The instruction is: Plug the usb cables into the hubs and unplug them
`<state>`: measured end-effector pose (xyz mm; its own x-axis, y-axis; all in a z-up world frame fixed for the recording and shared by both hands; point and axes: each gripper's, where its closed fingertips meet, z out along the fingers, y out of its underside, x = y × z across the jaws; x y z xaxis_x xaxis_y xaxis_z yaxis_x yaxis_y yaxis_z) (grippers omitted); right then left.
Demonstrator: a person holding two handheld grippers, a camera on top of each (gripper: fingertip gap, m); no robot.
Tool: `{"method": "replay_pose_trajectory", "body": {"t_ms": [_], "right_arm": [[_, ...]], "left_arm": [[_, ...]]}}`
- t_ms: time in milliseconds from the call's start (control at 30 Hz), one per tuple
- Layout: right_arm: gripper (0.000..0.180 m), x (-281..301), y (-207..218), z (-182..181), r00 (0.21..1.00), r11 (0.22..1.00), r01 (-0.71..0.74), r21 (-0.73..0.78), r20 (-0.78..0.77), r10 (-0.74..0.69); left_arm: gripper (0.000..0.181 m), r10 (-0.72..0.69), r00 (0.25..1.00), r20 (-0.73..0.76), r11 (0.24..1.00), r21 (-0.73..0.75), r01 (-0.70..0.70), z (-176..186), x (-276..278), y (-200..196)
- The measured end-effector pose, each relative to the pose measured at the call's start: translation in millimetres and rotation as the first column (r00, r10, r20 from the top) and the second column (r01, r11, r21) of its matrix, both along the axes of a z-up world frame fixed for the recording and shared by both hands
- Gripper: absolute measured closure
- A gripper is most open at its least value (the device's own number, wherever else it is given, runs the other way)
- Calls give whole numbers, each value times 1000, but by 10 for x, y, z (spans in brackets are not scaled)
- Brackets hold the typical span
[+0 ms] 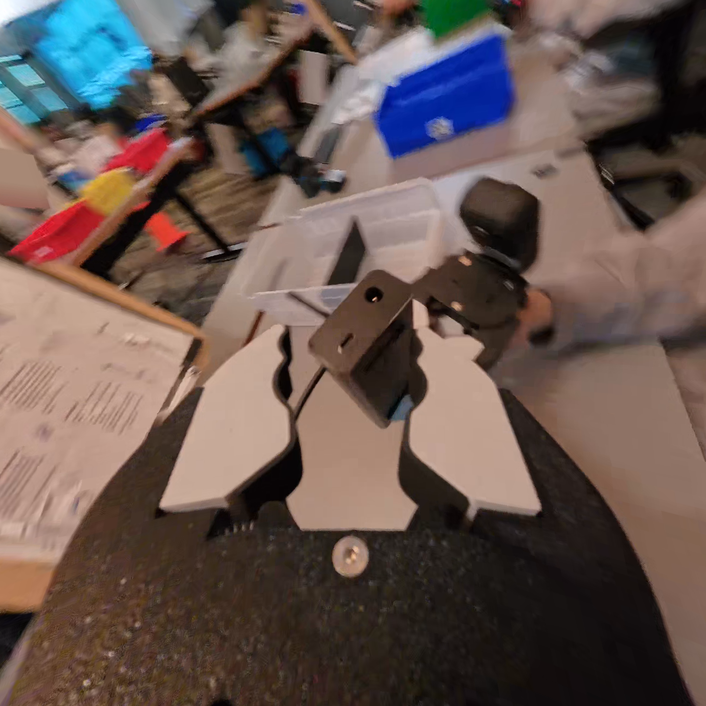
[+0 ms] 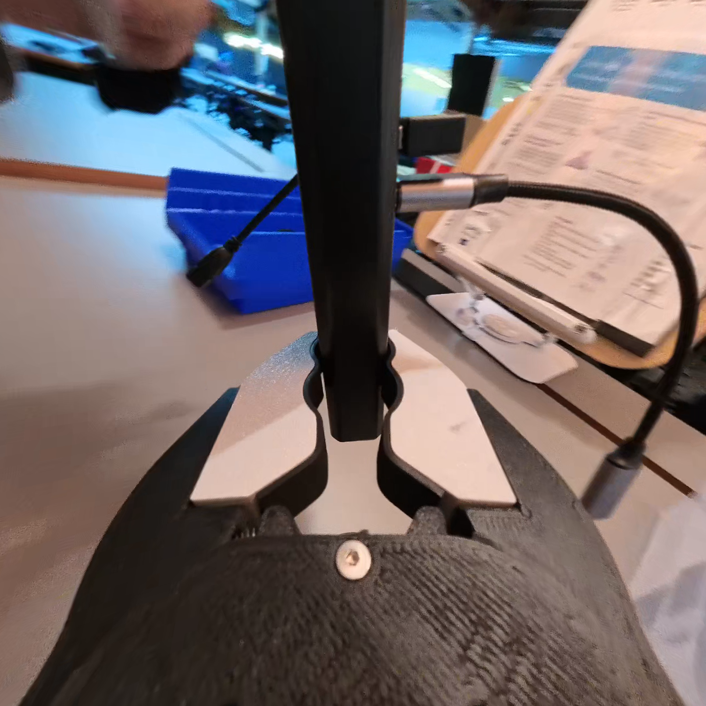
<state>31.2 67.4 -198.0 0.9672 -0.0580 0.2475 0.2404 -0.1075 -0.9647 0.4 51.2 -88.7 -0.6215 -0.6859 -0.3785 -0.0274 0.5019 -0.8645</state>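
In the right wrist view my right gripper (image 2: 353,366) is shut on one end of a long black hub (image 2: 344,191), which points away from it. A silver-grey USB plug (image 2: 439,195) on a black braided cable (image 2: 664,267) is in the hub's right side. The cable's other connector (image 2: 607,481) hangs free. A thin black cable with a plug (image 2: 214,263) hangs to the hub's left. In the blurred left wrist view my left gripper (image 1: 351,336) has its jaws apart. The hub's other end (image 1: 363,336) sits tilted between them, close to the right finger. The right gripper (image 1: 477,298) is behind it.
A blue bin (image 1: 443,95) stands on the pale table (image 2: 95,324) and also shows in the right wrist view (image 2: 248,248). A clear plastic box (image 1: 382,229) lies beyond the hub. A leaning board with papers (image 1: 76,382) is beside me and also shows in the right wrist view (image 2: 573,172).
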Motion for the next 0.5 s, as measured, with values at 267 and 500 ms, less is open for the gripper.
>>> {"method": "replay_pose_trajectory", "body": {"t_ms": [267,500], "right_arm": [[152,410,-150,276,936,937,340,74,68,-345],[152,213,-98,101,896,917,400,4,211,-391]], "left_arm": [[107,361,928,-92,722,-603,-340,-352,158,-84],[118,376,926,-35,684,-663,-303,-556,390,-125]]}}
